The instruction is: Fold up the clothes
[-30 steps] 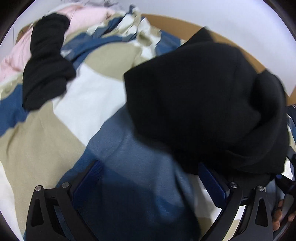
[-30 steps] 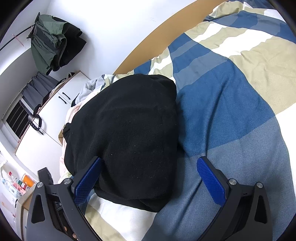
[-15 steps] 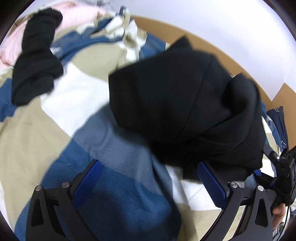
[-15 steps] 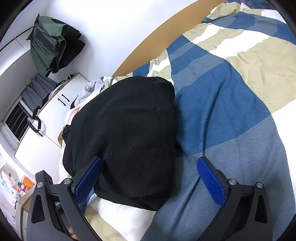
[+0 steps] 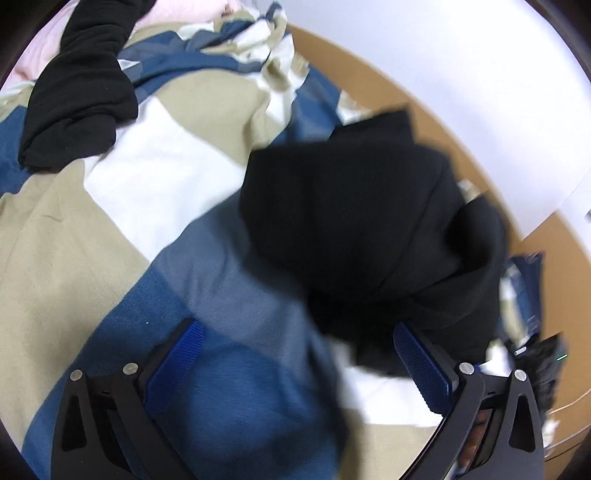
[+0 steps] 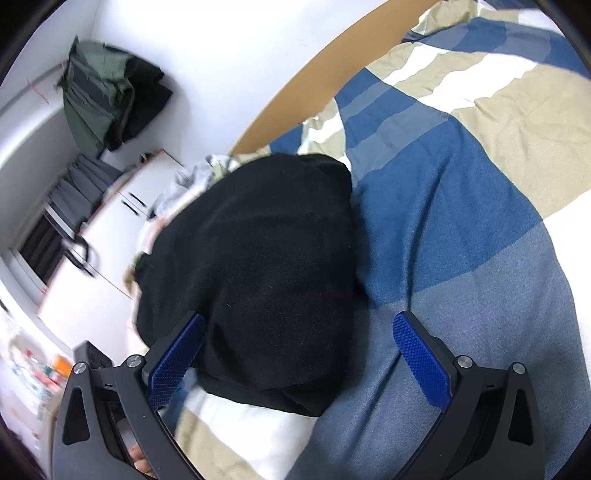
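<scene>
Here the left gripper [image 5: 297, 345] stands wide open with nothing between its blue pads [image 5: 177, 363], hovering over the blue, beige and white striped duvet [image 5: 110, 236]. Just ahead of its right finger lies the folded black garment [image 5: 354, 229], a dark bundle resting on the duvet; whether that finger touches the cloth is hard to tell through the blur. Further ahead and to the left sits a second black garment [image 5: 79, 99], crumpled, with pink fabric [image 5: 173, 9] beyond it. The right gripper [image 6: 299, 349] is likewise spread open and empty, the folded black garment [image 6: 258, 269] directly ahead between its fingers and reaching its left pad [image 6: 177, 360]; striped duvet [image 6: 461, 206] stretches off to the right, white cabinets [image 6: 110, 236] to the left
</scene>
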`<act>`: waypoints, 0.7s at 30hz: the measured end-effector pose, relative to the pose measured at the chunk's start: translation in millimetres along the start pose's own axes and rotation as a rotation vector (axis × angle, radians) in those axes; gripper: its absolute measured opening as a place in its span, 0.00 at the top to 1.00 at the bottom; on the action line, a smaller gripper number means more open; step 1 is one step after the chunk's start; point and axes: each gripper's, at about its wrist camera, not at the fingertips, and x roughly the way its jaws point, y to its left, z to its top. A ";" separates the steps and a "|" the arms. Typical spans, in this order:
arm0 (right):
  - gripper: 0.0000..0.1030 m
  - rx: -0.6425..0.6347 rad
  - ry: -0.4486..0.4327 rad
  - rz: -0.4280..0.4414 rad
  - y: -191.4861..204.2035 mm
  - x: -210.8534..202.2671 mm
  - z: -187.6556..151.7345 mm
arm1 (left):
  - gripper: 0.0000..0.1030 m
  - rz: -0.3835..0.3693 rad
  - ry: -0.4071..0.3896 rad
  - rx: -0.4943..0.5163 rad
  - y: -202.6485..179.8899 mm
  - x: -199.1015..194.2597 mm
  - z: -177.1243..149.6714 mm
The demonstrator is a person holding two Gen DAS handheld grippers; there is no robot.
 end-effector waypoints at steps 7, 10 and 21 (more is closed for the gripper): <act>0.00 0.168 0.007 0.218 -22.3 -7.1 17.2 | 0.00 -0.250 0.118 -0.163 18.4 15.5 15.1; 0.00 0.207 0.086 0.284 -27.2 2.0 31.5 | 0.00 -0.366 0.187 -0.310 30.8 31.7 18.2; 0.00 0.046 0.314 0.274 -7.2 70.4 60.1 | 0.00 -0.292 0.125 -0.339 -3.0 35.1 -4.3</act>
